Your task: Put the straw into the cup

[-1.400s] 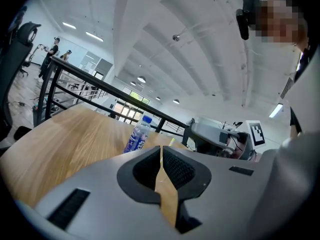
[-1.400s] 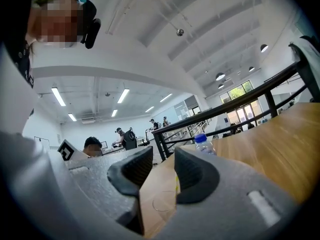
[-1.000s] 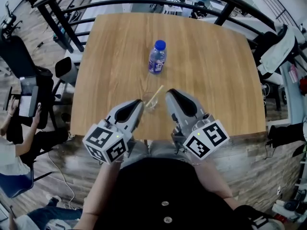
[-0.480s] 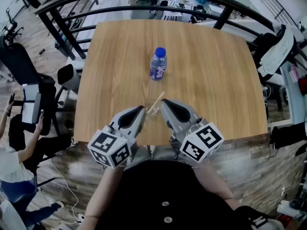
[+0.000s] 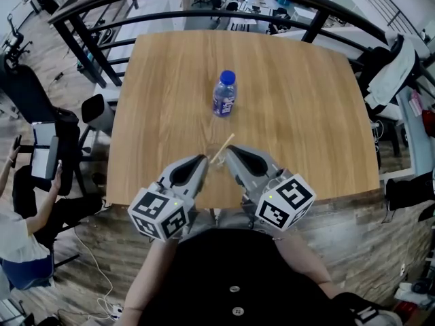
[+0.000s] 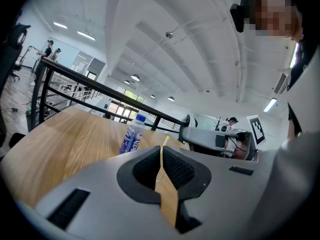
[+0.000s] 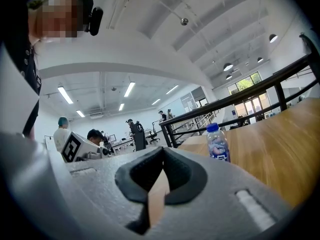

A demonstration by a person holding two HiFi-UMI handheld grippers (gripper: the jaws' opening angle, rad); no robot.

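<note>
Pale straw [image 5: 223, 146] tilted in clear cup [image 5: 214, 159]; left gripper [image 5: 202, 161], right gripper [image 5: 230, 154] jaws closed.

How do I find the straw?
Look at the wooden table, by its front edge, for a clear plastic cup. The thin tan straw leans out of it, slanted, while the blue-capped plastic bottle farther back stands upright.

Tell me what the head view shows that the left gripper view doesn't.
Only the head view: the left gripper's marker cube, the person's dark top and the floor around the table. Only the left gripper view: that gripper's jaws closed together, seen up close, and the ceiling lights. Both: the straw, the bottle, the wooden table and the right gripper.
</note>
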